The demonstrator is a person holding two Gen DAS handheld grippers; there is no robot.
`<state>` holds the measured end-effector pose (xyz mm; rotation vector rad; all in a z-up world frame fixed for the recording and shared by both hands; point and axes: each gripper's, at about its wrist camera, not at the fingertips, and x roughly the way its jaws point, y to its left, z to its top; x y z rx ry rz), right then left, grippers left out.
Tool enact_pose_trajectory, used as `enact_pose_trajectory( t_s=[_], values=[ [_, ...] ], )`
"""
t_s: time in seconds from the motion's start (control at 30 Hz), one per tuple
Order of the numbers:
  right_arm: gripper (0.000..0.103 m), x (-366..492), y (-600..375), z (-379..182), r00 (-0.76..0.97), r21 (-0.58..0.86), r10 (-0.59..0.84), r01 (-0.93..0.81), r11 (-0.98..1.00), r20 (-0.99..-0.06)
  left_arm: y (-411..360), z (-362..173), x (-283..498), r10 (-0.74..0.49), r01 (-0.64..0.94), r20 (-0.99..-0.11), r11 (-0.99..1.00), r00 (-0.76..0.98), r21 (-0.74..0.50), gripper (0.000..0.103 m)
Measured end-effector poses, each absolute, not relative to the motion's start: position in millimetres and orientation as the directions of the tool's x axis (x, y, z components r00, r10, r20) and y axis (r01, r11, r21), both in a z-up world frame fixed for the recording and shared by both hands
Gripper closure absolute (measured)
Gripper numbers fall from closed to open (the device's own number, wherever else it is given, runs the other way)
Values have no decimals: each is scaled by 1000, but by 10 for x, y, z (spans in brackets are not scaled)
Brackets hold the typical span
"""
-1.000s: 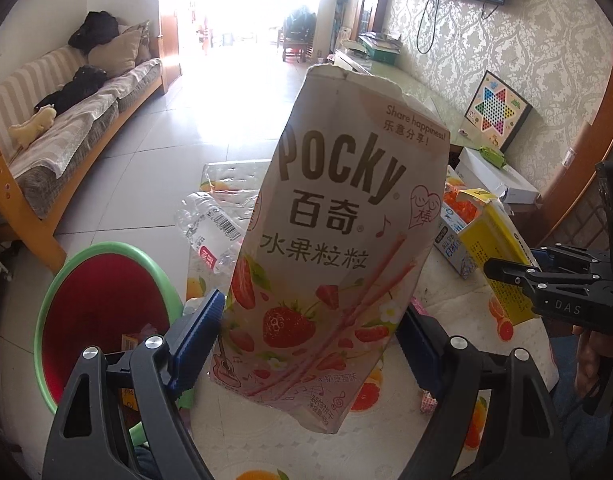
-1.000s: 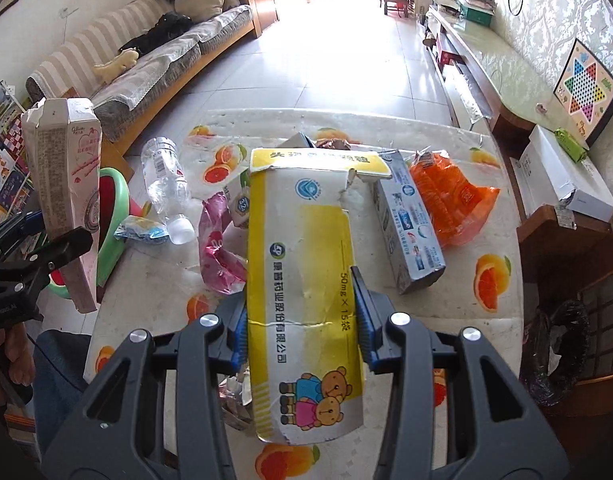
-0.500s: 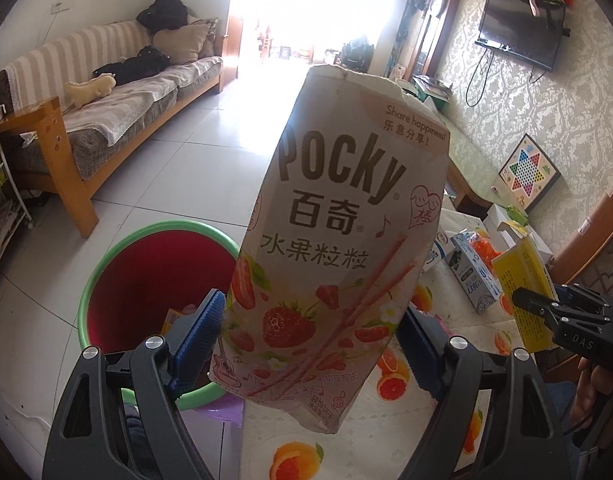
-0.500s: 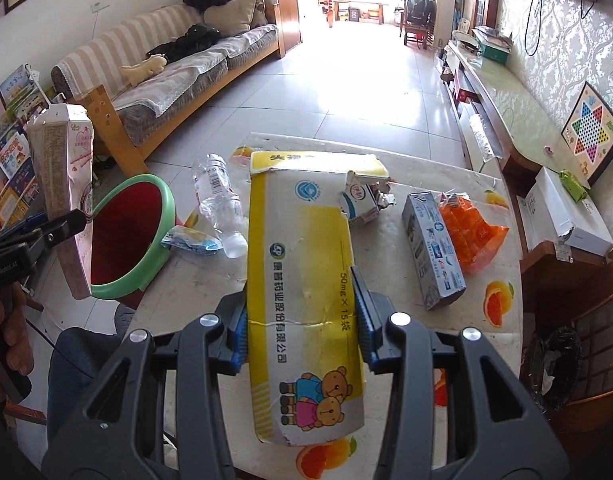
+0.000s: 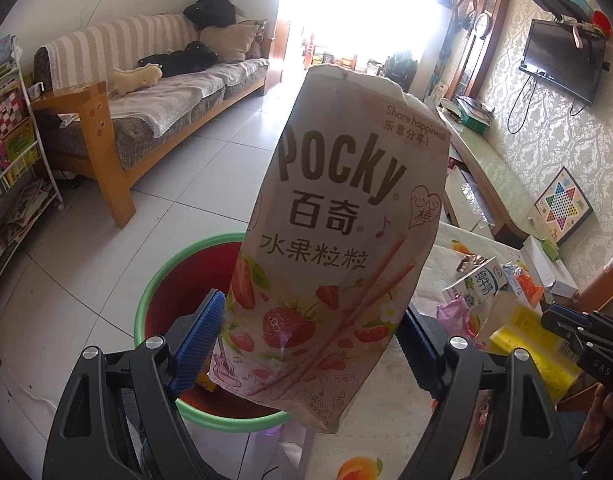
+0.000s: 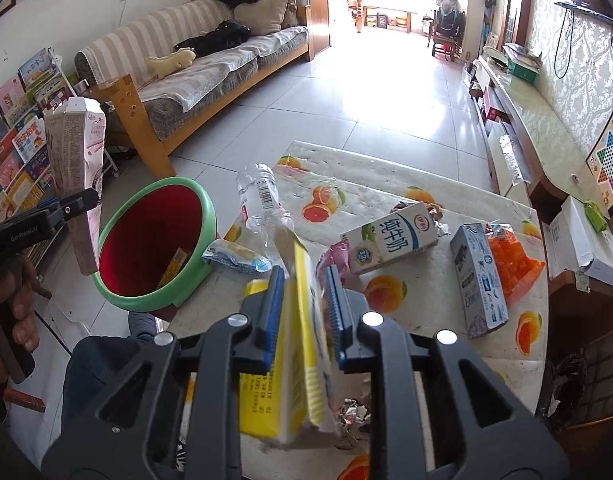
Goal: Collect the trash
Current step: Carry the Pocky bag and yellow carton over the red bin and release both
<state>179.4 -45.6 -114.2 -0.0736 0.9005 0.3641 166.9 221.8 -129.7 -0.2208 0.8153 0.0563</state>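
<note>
Green-rimmed bin (image 6: pixel 154 240) beside table (image 6: pixel 426 304); bottle (image 6: pixel 262 200), milk carton (image 6: pixel 390 240) there.

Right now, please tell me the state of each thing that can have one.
Left gripper: shut on the Pocky box.
Pocky box: top torn open, held over the bin.
Right gripper: jaws just closed further, shut on the yellow box.
Yellow box: squeezed flat.
Bin: open, some trash inside.
Bottle: crushed, lying down.
Milk carton: lying on its side.
</note>
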Motion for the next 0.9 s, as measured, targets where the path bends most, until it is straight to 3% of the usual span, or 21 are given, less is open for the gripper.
enact_pose_trajectory(
  t_s=[0.07,0.17,0.5,0.53,0.6,0.67,0.9],
  values=[
    [93,1838,-407,-1161,557,93,283,-344,934,-781,2291,-1343,1700,-32,-142,-732,974,680,-174,24],
    [100,1873,-349,-1169,550,88,285,-356,930,-785,2371,-1371,1720,-26,-149,-734,974,679,-172,24],
    [100,1853,-354,-1437,483,125,288,-342,931,-827,2477,-1522,1807,-5,-173,-752,972,659,-159,24],
    [96,1833,-369,-1490,473,133,288,-334,933,-833,2498,-1545,1821,-5,-181,-756,970,655,-163,24],
    [78,1782,-409,-1601,455,140,280,-317,938,-845,2520,-1570,1838,-7,-192,-758,966,652,-173,24],
    [41,1729,-455,-1736,443,137,260,-291,947,-858,2544,-1603,1851,-9,-194,-759,965,651,-178,24],
    [15,1717,-451,-2196,354,148,230,-245,958,-906,2536,-1725,1903,-18,-180,-773,969,634,-171,24]
  ],
)
